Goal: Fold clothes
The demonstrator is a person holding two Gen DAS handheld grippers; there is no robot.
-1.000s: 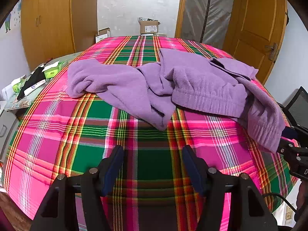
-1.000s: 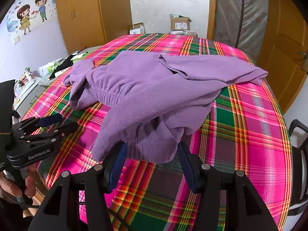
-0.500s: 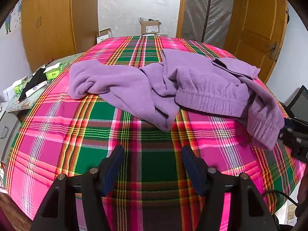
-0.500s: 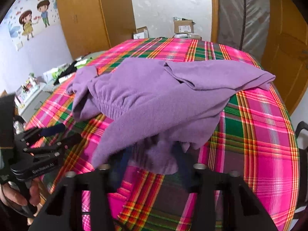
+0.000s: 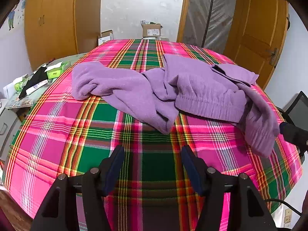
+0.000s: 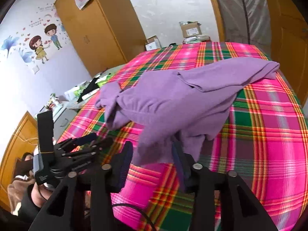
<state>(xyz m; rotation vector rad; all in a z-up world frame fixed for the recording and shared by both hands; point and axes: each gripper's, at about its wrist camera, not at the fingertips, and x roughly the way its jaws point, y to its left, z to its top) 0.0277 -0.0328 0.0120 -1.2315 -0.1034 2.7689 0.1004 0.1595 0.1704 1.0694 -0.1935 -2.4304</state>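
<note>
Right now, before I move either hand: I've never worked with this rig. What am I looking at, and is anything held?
There is no robot arm. A person holds a two-finger gripper in each hand, and each picture comes from a wide-angle camera on one gripper, looking along its fingers.

The left camera shows the left gripper open and empty above a pink and green plaid cover. A crumpled purple fleece garment with an elastic waistband lies on the cover.

The right camera shows the right gripper at the garment's near edge. Its jaws have just been opening, and purple fabric hangs between them. The blur hides whether the pads still pinch it.
</note>
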